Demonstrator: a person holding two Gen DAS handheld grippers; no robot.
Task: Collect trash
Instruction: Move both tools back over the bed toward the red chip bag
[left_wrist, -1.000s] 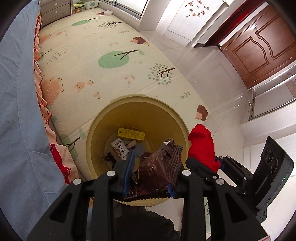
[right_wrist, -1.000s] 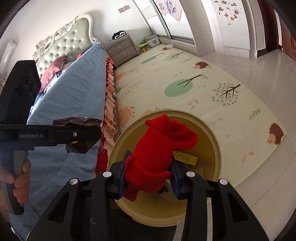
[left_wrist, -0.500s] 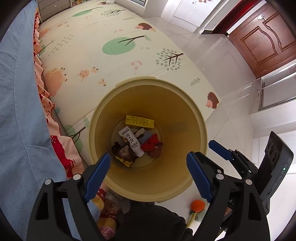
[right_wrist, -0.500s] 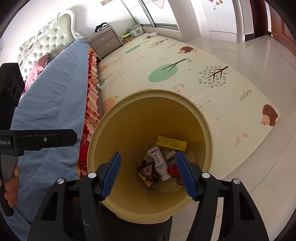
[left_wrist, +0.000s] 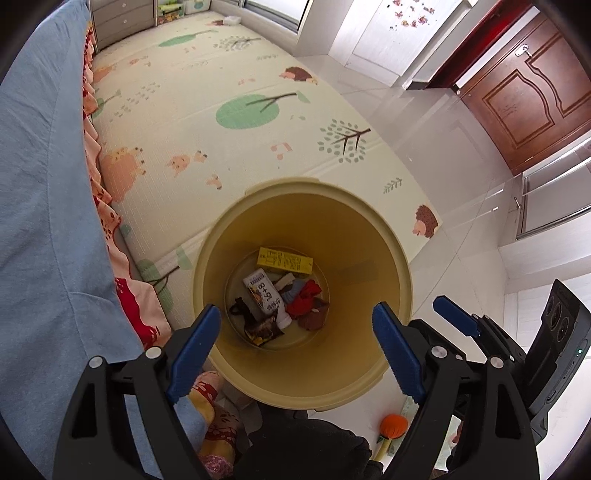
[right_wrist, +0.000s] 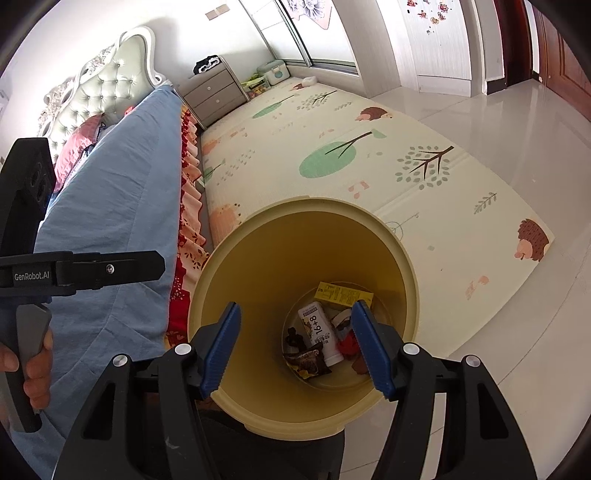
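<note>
A tall yellow bin (left_wrist: 221, 258) (right_wrist: 258, 258) stands on the floor beside the bed. On its bottom lie a brown snack wrapper (left_wrist: 264, 330) (right_wrist: 306, 362), a red cloth (left_wrist: 304, 301) (right_wrist: 347, 345), a white bottle (left_wrist: 264, 291) (right_wrist: 319, 330) and a yellow carton (left_wrist: 284, 260) (right_wrist: 343, 293). My left gripper (left_wrist: 295, 347) hangs open over the bin's mouth with nothing between its blue pads. My right gripper (right_wrist: 297, 347) is also open and empty above the bin. In the right wrist view the left gripper's body (right_wrist: 81, 267) shows at the left, held by a hand (right_wrist: 35, 369).
A bed with a blue cover (left_wrist: 40, 221) (right_wrist: 110, 184) runs along the left. A patterned play mat (left_wrist: 221, 110) (right_wrist: 332, 147) lies beyond the bin, then glossy tile and a wooden door (left_wrist: 524, 96). An orange toy (left_wrist: 393, 424) lies on the floor near the bin. A dresser (right_wrist: 214, 92) stands at the far end.
Both grippers opened. The brown wrapper left the left gripper and the red cloth left the right one; both now lie at the bottom of the bin.
</note>
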